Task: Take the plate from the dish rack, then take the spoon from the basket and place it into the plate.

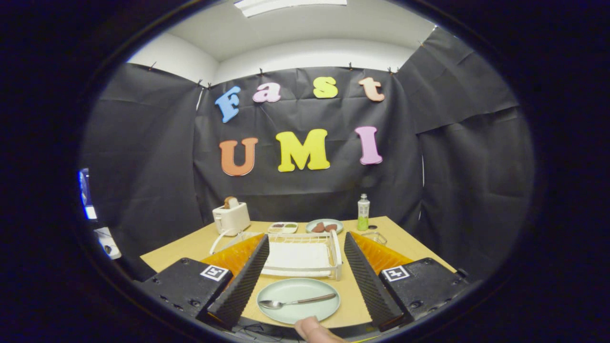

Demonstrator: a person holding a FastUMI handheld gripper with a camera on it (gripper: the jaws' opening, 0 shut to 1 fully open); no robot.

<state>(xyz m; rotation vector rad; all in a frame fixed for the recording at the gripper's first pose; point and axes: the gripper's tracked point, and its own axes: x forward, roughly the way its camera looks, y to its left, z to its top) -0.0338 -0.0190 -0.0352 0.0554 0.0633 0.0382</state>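
While we look forward along the tongs (302,278), we see their two ribbed fingers (243,281) spread wide apart and gripping nothing, one on either side of the things on the wooden table (190,245). Between the fingers, close to us, lies the pale green plate (298,300), flat on the table, and the spoon (295,302) rests across it, its bowl toward the left finger and its handle pointing toward the right one. Neither finger touches the plate or the spoon. Just beyond the plate, also between the fingers, stands the white dish rack (300,255), its near edge just beside the plate's far rim. At the near edge of the table, just in front of the plate, a fingertip (312,329) of a person pokes into sight. Farther back on the table we make out a white toaster (231,216) with a slice of bread standing in it, a small divided tray (282,227), a second plate (324,226) holding brown pieces of food, and a bottle (363,212) with green liquid, all well apart from the tongs.
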